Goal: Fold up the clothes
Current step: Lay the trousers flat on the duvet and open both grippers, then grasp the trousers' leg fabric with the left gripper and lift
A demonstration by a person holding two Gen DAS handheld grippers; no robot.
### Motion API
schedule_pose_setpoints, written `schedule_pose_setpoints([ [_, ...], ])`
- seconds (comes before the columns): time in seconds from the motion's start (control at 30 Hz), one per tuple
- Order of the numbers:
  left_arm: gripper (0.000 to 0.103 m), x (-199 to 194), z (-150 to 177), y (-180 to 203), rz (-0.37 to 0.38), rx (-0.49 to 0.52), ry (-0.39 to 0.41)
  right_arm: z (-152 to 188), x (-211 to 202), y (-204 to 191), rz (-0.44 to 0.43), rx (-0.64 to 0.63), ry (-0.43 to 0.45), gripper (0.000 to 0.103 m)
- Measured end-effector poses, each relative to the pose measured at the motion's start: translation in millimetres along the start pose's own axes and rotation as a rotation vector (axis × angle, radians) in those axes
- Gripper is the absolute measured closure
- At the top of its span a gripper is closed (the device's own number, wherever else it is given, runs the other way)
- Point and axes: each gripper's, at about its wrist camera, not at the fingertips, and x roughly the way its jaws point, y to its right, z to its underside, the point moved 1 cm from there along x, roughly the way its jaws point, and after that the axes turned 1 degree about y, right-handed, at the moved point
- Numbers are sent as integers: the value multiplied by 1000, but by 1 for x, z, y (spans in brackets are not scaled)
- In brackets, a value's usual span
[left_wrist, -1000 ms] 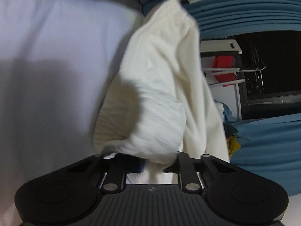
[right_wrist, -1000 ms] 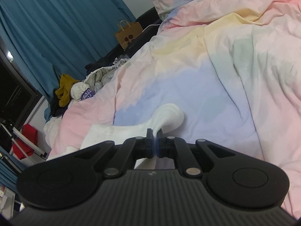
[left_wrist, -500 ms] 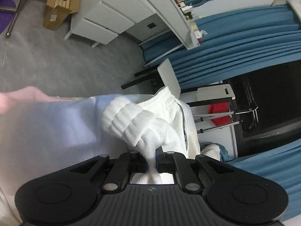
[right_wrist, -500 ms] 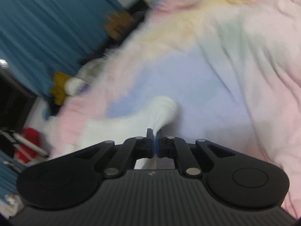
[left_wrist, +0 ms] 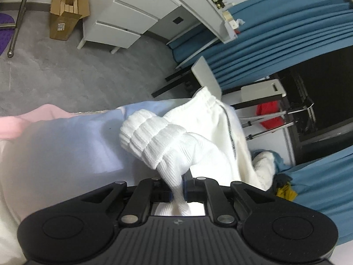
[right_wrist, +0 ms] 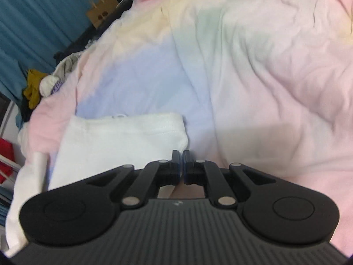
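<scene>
No legible text, number or brand name is found in either view. A white label (left_wrist: 60, 26) is noted on the side of the cardboard box (left_wrist: 66, 14) on the floor in the left wrist view; its print is too small to be read. Dark markings are seen on a pale garment (right_wrist: 57, 85) in the heap of clothes beside the bed in the right wrist view, but no letters can be made out. Two dark round marks are recorded on the brown paper bag (right_wrist: 102, 11); no wording is discernible there.
</scene>
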Motion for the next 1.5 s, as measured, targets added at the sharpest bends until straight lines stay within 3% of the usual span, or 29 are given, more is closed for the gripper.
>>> schedule_pose_setpoints([
  [0.07, 85, -2, 1, 5, -5, 43, -3, 1, -7, -5, 4, -16, 32, 95],
  [0.17, 64, -11, 6, 17, -1, 134, 4, 2, -33, -18, 2, -32, 142, 94],
  [0.23, 43, -23, 15, 27, -5, 207, 29, 2, -53, -26, 35, -80, 223, 93],
  [0.3, 38, -36, 25, 38, -11, 281, 62, 4, -73, -35, 42, -127, 291, 91],
  [0.37, 25, -52, 37, 50, 3, 361, 105, 7, -94, -45, 14, -166, 338, 75],
  [0.4, 19, -59, 44, 56, 16, 399, 127, 12, -103, -52, -16, -187, 351, 57],
  [0.43, 18, -64, 51, 61, 24, 435, 141, 17, -113, -58, -47, -208, 364, 40],
  [0.5, 18, -72, 65, 70, 29, 508, 161, 28, -131, -71, -108, -251, 389, 30],
  [0.57, 17, -80, 80, 77, 52, 575, 170, 44, -143, -82, -166, -294, 366, 30],
  [0.67, 0, -90, 103, 87, 85, 667, 188, 75, -153, -94, -251, -365, 302, 30],
  [0.73, 0, -95, 121, 93, 96, 734, 208, 96, -155, -101, -291, -424, 270, 20],
  [0.83, 0, -93, 148, 106, 132, 850, 209, 115, -153, -118, -328, -496, 228, 21],
  [0.97, 0, -79, 202, 143, 196, 1095, 163, 118, -149, -127, -326, -519, 239, 21],
  [1.1, 0, -56, 263, 192, 288, 1322, 119, 111, -141, -122, -311, -480, 226, 21],
  [1.33, 0, 4, 399, 284, 536, 1703, 41, 100, -142, -105, -293, -387, 255, 21],
  [1.4, 0, 26, 437, 306, 564, 1791, 7, 95, -140, -99, -291, -350, 256, 21],
  [1.5, 1, 65, 488, 331, 546, 1899, -49, 86, -136, -89, -284, -281, 261, 21],
])
